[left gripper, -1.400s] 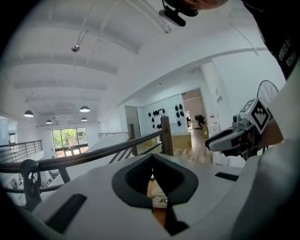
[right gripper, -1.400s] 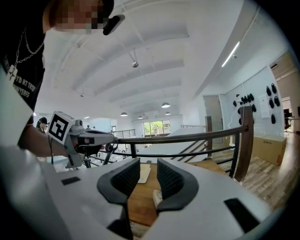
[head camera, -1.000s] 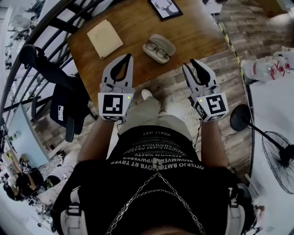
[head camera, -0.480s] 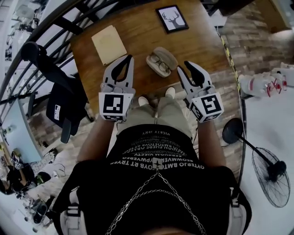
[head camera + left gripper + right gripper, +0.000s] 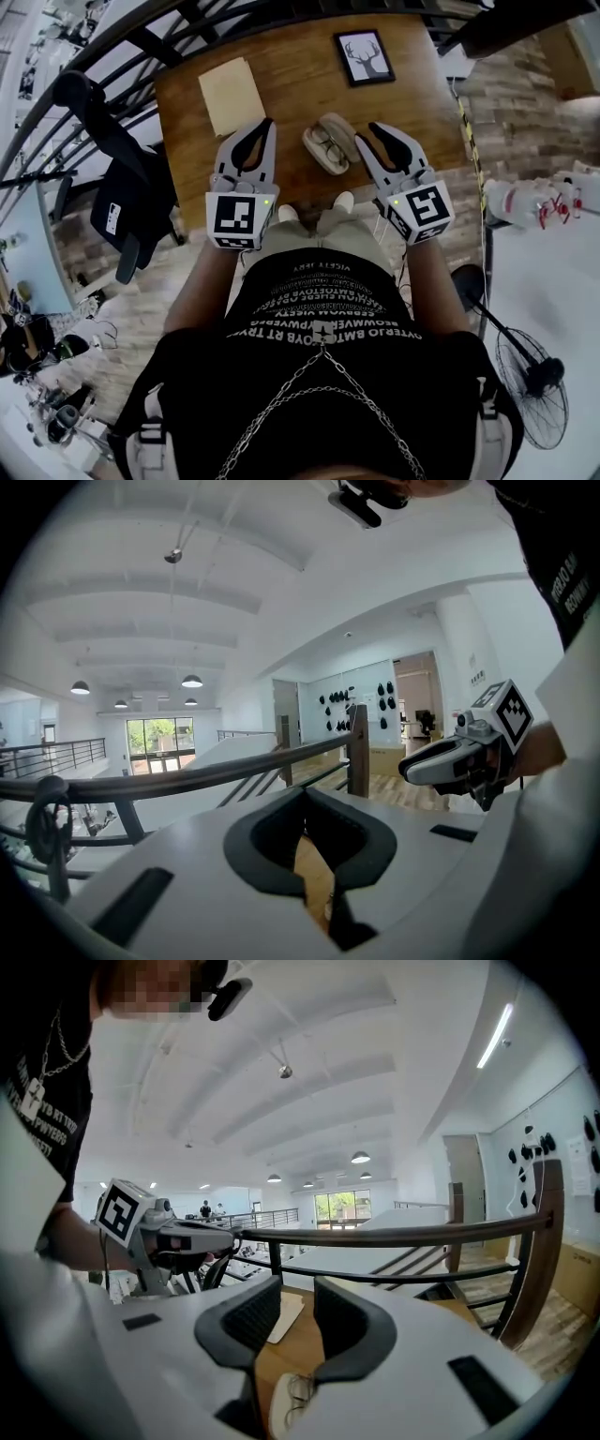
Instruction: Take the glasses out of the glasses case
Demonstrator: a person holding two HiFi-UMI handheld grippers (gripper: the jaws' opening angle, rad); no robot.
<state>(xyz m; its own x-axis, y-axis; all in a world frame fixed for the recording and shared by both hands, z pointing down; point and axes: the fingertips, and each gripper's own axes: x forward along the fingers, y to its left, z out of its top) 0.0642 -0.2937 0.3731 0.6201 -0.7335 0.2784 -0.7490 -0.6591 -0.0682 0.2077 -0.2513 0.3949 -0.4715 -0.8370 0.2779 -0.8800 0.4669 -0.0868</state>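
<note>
An open beige glasses case (image 5: 330, 142) lies on the wooden table (image 5: 291, 75), with dark-rimmed glasses (image 5: 333, 147) inside it. My left gripper (image 5: 266, 125) hovers just left of the case, its tips touching and nothing between them. My right gripper (image 5: 380, 139) hovers just right of the case with a gap between its fingers. In the right gripper view the case (image 5: 277, 1408) and glasses (image 5: 294, 1393) lie low between the parted jaws of the right gripper (image 5: 297, 1293). In the left gripper view only a strip of table wood shows behind the left gripper (image 5: 305, 794).
A framed deer picture (image 5: 364, 56) lies at the table's far right and a beige folder (image 5: 232, 94) at its far left. A black chair (image 5: 117, 202) stands to the left, a floor fan (image 5: 525, 370) at the lower right. A railing (image 5: 403, 1234) runs behind the table.
The table has come closer. Both grippers have moved forward over its near edge and now flank the case. Neither gripper has taken hold of anything.
</note>
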